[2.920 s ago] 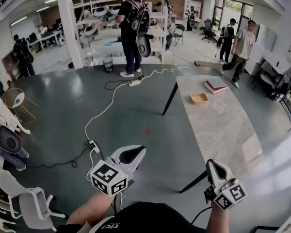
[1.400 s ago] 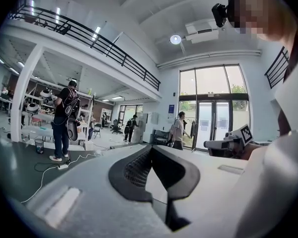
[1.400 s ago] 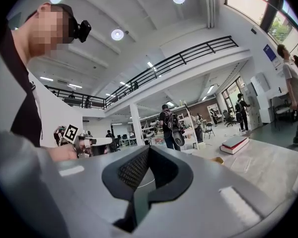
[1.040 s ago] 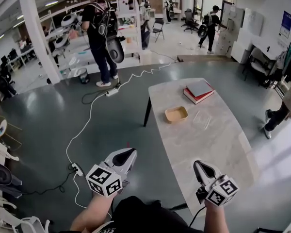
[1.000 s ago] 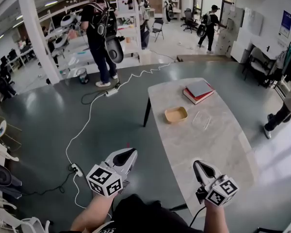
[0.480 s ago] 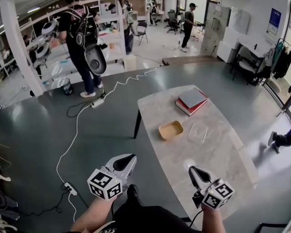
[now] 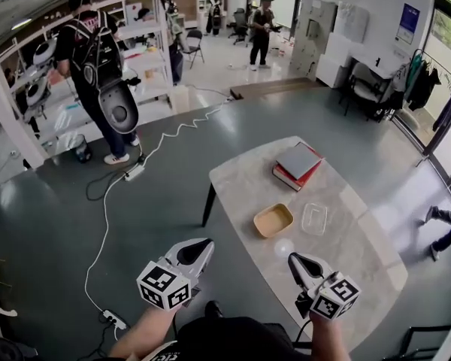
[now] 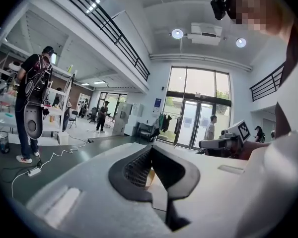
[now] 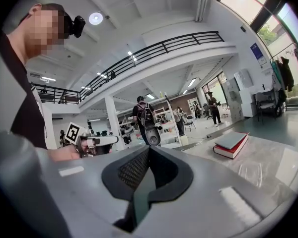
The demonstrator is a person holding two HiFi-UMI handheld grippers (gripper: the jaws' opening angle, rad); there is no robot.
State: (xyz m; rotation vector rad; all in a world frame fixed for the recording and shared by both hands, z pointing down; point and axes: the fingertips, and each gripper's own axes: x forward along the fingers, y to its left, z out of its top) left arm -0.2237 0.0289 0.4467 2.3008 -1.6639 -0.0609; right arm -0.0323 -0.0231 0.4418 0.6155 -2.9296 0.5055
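Grippers: both clenched, jaws pressed together in each gripper view, nothing gripped between them.

Left gripper: held low and close to body, over grey floor; just off near-left edge of table; pointed forward; touching nothing.

Right gripper: level with the left and well apart from it; over near end of the marble tabletop; no contact with surface as far as head view shows.

Nearest thing: tan tray, shallow, lying flat on table ahead of right gripper and apart from it; just to its right, clear plastic container, near but not touching.

Farther along table: stack of books, grey one on red one, lying askew toward far end; seen also in right gripper view, beyond jaws to the right.

Surroundings: white cable snaking across floor to power strip; person with black backpack standing by shelving at far left; second person farther back; legs of passer-by at right edge.
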